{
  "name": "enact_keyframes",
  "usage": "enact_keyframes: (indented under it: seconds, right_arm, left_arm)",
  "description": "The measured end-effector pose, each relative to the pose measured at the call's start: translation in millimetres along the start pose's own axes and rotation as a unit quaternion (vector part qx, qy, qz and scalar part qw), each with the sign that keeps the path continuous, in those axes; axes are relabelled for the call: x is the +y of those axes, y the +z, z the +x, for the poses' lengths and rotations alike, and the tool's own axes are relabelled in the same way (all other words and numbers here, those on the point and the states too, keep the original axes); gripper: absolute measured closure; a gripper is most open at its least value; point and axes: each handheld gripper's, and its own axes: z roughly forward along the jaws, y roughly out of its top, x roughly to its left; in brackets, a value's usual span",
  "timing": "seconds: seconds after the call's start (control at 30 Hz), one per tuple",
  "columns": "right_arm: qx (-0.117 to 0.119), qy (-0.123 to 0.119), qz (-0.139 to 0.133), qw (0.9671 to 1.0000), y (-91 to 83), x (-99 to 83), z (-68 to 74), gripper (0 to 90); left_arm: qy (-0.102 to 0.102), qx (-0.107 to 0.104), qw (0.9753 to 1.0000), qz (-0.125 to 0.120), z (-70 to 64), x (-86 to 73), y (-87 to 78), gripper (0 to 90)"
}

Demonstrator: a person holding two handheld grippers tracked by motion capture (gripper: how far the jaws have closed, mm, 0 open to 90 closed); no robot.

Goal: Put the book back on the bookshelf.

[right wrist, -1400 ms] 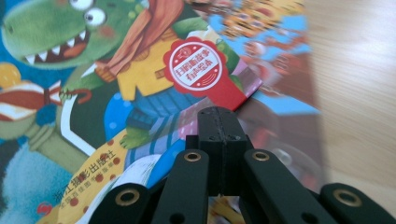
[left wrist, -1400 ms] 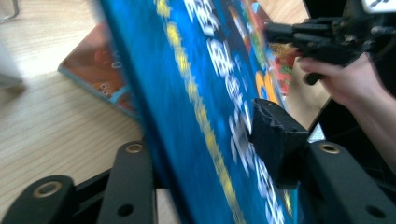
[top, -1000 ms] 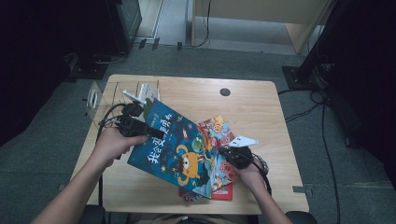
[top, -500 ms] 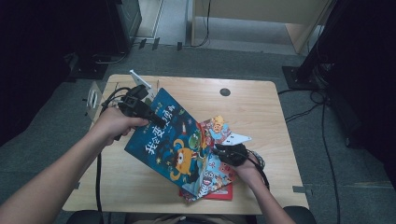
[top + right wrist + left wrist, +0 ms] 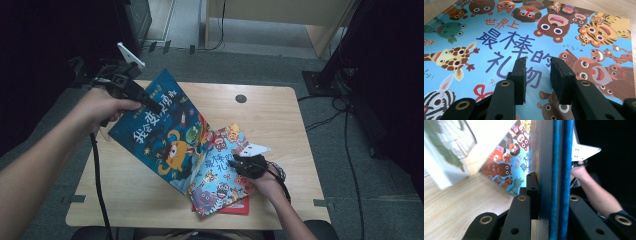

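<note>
Here, left tongs [image 5: 150,104] clamped on dark-blue book [image 5: 160,132] (tilted, long axis diagonal), right tongs [image 5: 537,72] slightly apart.

In the left gripper view the blue book [image 5: 561,170] sits edge-on between the jaws, so its cover art can't be seen there, and it runs off the top and bottom edges. It also blocks most of what's past the left gripper [image 5: 550,202]; the far hand [image 5: 578,171] just peeks out beside it. A white box [image 5: 441,165] off to the jaws' side is blurry and cropped, can't tell what it is.

In the right gripper view the animal book [image 5: 529,37] spills past the frame edges. From the high view, the red book [image 5: 235,207] lies mostly buried under it, near the right gripper [image 5: 245,165], whose jaws are too small to read there.
</note>
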Motion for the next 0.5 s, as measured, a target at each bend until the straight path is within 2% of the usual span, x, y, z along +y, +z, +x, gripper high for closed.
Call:
enact_keyframes:
  seconds: [0.1, 0.13, 0.2, 0.27, 0.37, 0.4, 0.43, 0.5]
  right_arm:
    - [0.000, 0.001, 0.000, 1.0000, -0.1, 0.0, 0.2, 66.1]
    - [0.000, 0.001, 0.000, 1.0000, -0.1, 0.0, 0.2, 66.1]
    - [0.000, 0.000, 0.000, 1.0000, -0.1, 0.0, 0.2, 66.2]
    - [0.000, 0.001, 0.000, 1.0000, -0.1, -0.1, 0.2, 66.2]
    - [0.000, 0.001, 0.001, 1.0000, -0.2, -0.2, 0.1, 66.2]
    - [0.001, 0.000, 0.000, 1.0000, -0.1, -0.2, 0.0, 66.2]
    - [0.001, 0.000, 0.000, 1.0000, -0.1, -0.2, 0.0, 66.2]
    - [0.001, 0.000, 0.000, 1.0000, -0.2, -0.3, 0.0, 66.2]
  left_arm:
    - [-0.009, 0.007, 0.9998, -0.014, 1.7, 1.4, -23.8, 83.0]
    - [-0.009, 0.007, 0.9998, -0.014, 1.7, 1.4, -23.8, 83.0]
    - [-0.014, 0.020, 0.9994, -0.025, 4.7, 1.5, -47.2, 83.0]
    - [-0.019, 0.031, 0.9987, -0.036, 6.8, 0.2, -61.5, 82.9]
    - [-0.029, 0.036, 0.9976, -0.051, 13.6, -4.5, -83.7, 82.6]
    - [-0.029, 0.036, 0.9976, -0.051, 13.6, -4.5, -83.7, 82.6]
    - [-0.040, 0.034, 0.9964, -0.067, 21.6, -9.1, -98.9, 82.8]
    - [-0.054, 0.031, 0.9945, -0.084, 30.1, -14.9, -113.3, 82.9]
